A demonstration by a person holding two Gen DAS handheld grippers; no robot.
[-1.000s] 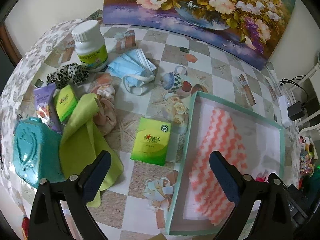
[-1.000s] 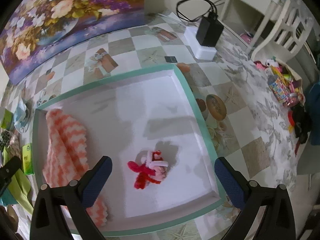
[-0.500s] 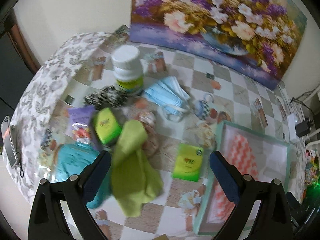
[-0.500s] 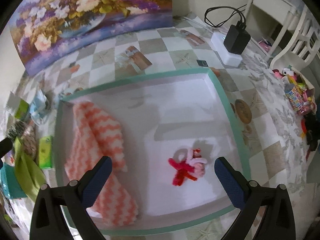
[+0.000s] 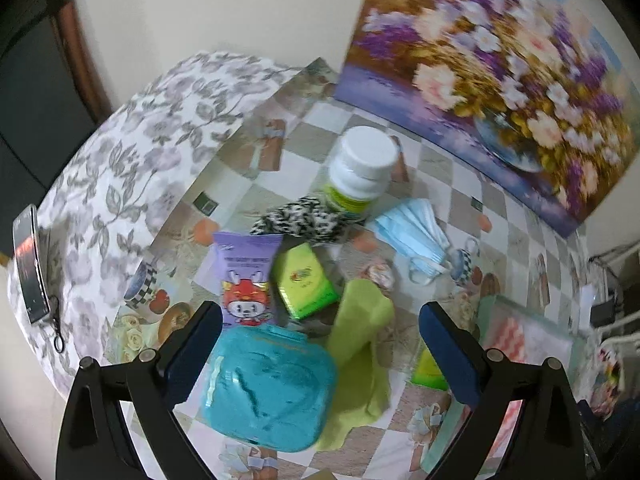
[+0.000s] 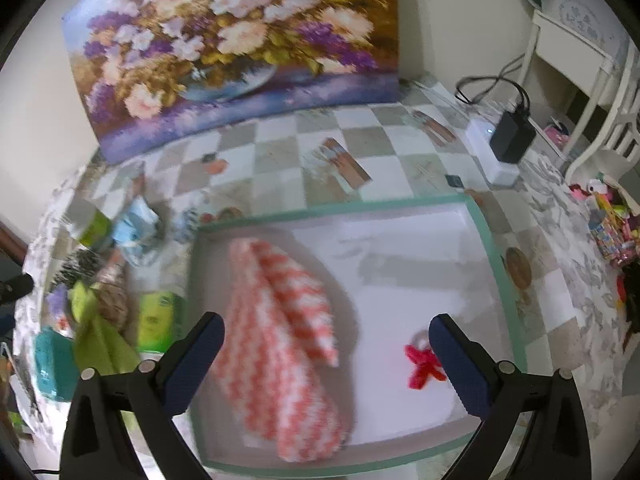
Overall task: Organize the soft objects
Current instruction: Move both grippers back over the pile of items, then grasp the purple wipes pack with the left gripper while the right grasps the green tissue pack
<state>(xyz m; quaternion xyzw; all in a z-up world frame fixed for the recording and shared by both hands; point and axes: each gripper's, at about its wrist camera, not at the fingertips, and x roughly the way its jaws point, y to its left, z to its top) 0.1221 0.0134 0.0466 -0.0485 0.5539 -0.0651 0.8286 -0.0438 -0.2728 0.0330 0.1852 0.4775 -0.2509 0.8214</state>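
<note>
The counter (image 5: 280,196), covered in a checked cloth printed with cups and gifts, carries a flower painting (image 6: 240,52) propped against the wall. A teal-rimmed white tray (image 6: 492,248) lies under the right claw (image 6: 326,358), whose fingers stand wide apart with nothing between them. In the tray rests a folded orange-and-white zigzag cloth (image 6: 280,344) and, near the far-right finger, a small red-and-pink hair tie (image 6: 422,364). The left claw (image 5: 320,344) — also spread open and empty — hangs over the clutter beside the tray: a teal plastic case (image 5: 268,388), a lime-green cloth (image 5: 364,344) lying partly against it, a purple snack packet (image 5: 244,272), a green tissue pack (image 5: 304,280), blue face masks (image 5: 412,232), a leopard-print scrunchie (image 5: 304,220) and a white-capped bottle (image 5: 360,168).
</note>
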